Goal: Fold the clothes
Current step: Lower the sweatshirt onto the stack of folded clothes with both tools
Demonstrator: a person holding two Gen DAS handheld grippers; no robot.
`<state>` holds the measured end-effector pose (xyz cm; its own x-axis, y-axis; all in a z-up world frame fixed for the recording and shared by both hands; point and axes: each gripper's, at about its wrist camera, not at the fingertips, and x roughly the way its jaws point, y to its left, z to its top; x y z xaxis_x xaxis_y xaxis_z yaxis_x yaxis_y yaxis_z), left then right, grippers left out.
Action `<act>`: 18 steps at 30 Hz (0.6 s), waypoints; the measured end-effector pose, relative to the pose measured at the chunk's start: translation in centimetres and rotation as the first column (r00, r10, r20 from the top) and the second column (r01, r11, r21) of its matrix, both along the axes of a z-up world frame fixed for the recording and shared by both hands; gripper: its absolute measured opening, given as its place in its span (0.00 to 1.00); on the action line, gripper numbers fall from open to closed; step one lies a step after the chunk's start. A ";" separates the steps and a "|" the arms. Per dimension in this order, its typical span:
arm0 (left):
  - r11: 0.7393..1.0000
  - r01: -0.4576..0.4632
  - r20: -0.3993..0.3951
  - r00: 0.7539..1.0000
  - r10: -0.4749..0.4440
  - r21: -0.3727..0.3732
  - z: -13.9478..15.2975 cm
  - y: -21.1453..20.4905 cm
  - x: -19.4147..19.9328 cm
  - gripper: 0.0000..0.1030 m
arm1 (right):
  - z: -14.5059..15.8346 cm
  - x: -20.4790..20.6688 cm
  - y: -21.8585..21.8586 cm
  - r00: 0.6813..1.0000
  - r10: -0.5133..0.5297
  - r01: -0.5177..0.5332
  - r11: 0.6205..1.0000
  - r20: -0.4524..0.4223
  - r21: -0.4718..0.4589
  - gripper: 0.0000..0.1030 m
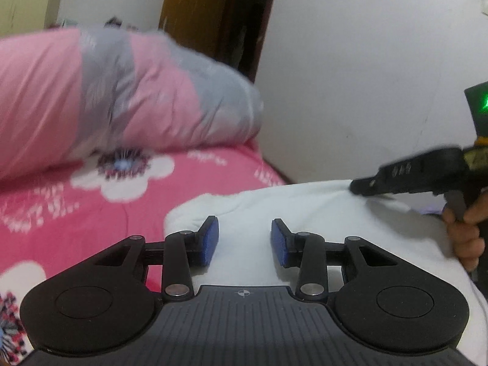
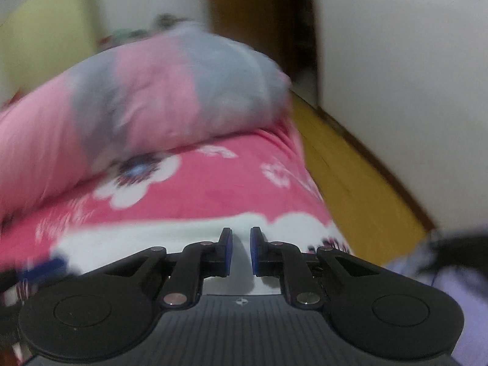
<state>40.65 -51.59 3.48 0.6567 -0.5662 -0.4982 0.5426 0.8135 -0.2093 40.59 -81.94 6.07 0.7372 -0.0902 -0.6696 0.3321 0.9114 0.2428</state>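
In the left wrist view, our left gripper (image 1: pixel 244 241) hangs over a white garment (image 1: pixel 305 213) spread on the bed (image 1: pixel 61 213), whose sheet is pink with white flowers. Its jaws stand wide apart, with nothing between the blue pads (image 1: pixel 210 241). Beyond it, a pink and grey quilt (image 1: pixel 122 97) lies bunched on the bed. At the right edge, our right gripper (image 1: pixel 357 187) reaches in with its tip touching the garment's far edge, and our hand (image 1: pixel 466 231) wraps its handle; from here we cannot tell how its jaws stand. In the right wrist view, which is blurred, the right gripper (image 2: pixel 241 251) sits low over the garment (image 2: pixel 152 241), jaws narrowed to a small gap with white cloth showing in it; whether they pinch the cloth we cannot tell. The quilt (image 2: pixel 167 91) lies ahead, and a yellow floor (image 2: pixel 350 183) runs beside the bed (image 2: pixel 213 183).
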 end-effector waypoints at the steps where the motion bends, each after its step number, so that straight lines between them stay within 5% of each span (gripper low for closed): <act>1: 1.000 -0.001 0.001 1.000 0.001 0.002 -0.2 0.1 0.1 0.37 | 0.2 -0.5 -0.5 0.999 -0.043 0.043 0.999 0.003 -0.002 0.14; 6: 1.000 -0.024 0.013 1.000 0.024 -0.003 0.1 0.6 0.1 0.38 | 1.7 -4.6 -3.4 0.956 -0.287 0.289 0.957 0.053 -0.027 0.17; 8: 0.999 -0.036 0.039 0.999 0.037 -0.016 0.9 1.3 -0.5 0.38 | 3.3 -8.6 -4.1 0.952 -0.272 0.275 0.961 0.142 -0.002 0.17; 13: 0.995 0.060 0.127 0.991 -0.049 -0.086 3.4 4.4 -5.5 0.41 | 5.5 -19.2 -1.2 0.955 -0.045 0.081 0.991 0.293 -0.109 0.17; 17: 0.979 0.195 0.194 0.965 -0.179 -0.067 3.7 5.4 -11.0 0.45 | 3.7 -26.0 3.5 0.911 0.230 -0.154 0.960 0.341 -0.236 0.17; 18: 0.975 0.215 0.203 0.958 -0.201 -0.051 3.5 5.3 -12.3 0.45 | 2.8 -26.6 4.0 0.923 0.232 -0.153 0.953 0.306 -0.262 0.16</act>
<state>28.37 -46.24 7.01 0.6012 -0.7302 -0.3247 0.7343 0.6651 -0.1361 13.98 -77.97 8.85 0.9302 -0.0454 -0.3642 0.0819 0.9930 0.0854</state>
